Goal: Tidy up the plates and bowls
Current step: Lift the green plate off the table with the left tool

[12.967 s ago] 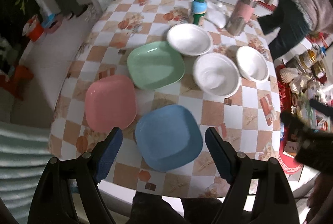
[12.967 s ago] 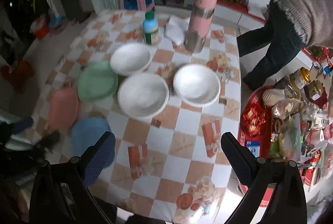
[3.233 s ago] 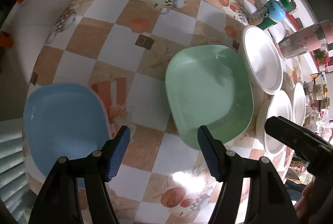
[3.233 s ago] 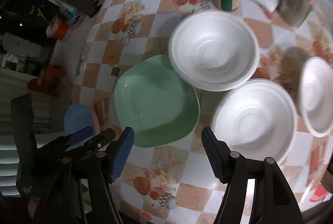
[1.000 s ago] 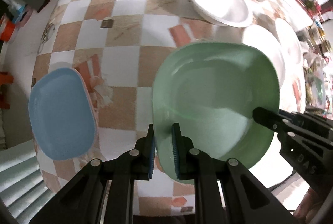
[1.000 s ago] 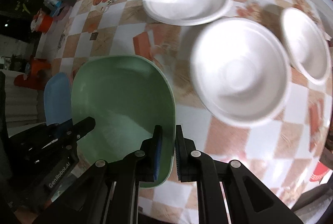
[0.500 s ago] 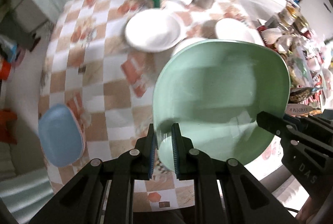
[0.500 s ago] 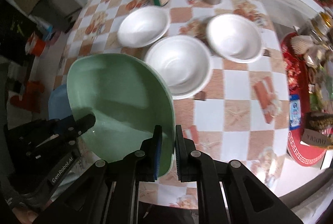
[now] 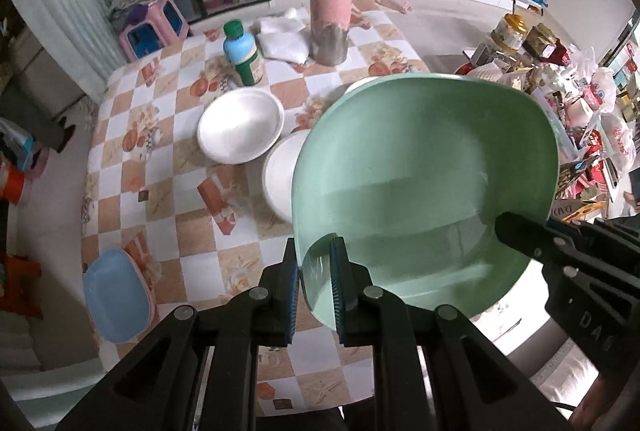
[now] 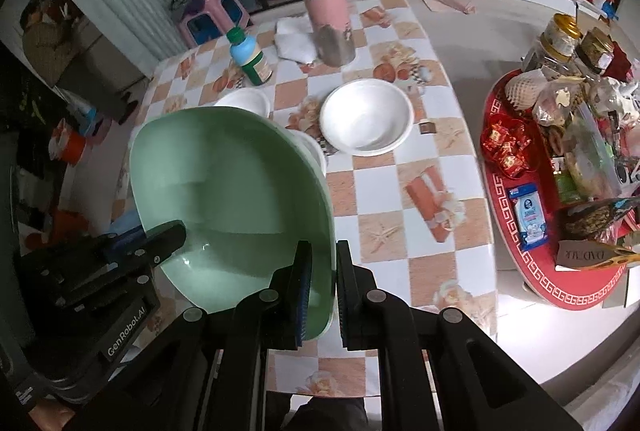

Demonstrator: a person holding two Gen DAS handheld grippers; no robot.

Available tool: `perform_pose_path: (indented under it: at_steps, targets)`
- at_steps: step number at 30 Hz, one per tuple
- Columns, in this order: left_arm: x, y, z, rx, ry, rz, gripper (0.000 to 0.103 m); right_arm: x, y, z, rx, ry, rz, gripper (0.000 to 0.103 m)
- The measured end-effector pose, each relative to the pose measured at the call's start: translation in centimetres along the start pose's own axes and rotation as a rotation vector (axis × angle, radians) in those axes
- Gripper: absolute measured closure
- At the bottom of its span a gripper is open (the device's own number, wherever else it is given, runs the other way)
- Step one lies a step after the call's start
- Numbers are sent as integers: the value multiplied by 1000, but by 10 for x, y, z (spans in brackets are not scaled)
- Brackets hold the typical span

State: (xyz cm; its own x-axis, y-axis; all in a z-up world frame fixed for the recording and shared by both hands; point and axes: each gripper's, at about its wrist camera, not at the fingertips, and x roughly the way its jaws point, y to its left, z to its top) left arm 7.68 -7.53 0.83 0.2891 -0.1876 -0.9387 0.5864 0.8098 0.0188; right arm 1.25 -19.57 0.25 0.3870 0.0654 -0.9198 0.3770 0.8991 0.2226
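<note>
A green plate (image 9: 424, 187) hangs in the air above the table, tilted, held by both grippers. My left gripper (image 9: 314, 275) is shut on its near left rim. My right gripper (image 10: 323, 271) is shut on the opposite rim of the green plate (image 10: 228, 199). Below, a blue plate (image 9: 116, 305) lies stacked on a pink one at the table's left edge. One white bowl (image 9: 240, 125) sits in the middle, a second (image 9: 280, 179) is half hidden behind the green plate, and a third white bowl (image 10: 366, 121) shows in the right wrist view.
A pink thermos (image 9: 331, 5), a green-capped bottle (image 9: 244, 51) and folded white cloths (image 9: 282, 39) stand at the table's far end. A red tray (image 10: 560, 191) crowded with jars and packets sits right of the checked table (image 10: 432, 159). A pink stool (image 9: 154, 27) stands beyond.
Both grippers have lifted the green plate higher off the table and tipped it; the table and bowls look smaller and farther below. The grips have stayed the same.
</note>
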Motion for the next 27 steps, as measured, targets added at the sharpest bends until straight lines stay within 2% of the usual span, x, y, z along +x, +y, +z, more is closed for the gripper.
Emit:
perform_pose_path:
  at_steps: [5, 13, 27]
  targets:
    - [-16, -8, 0, 13, -34, 38, 87, -12, -6, -4, -13, -9, 1, 89]
    - [-25, 6, -13, -20, -5, 98, 87, -13, 5, -10, -44, 9, 39, 90]
    - [-20, 38, -19, -49, 26, 68, 87, -8, 36, -7, -91, 27, 35, 90]
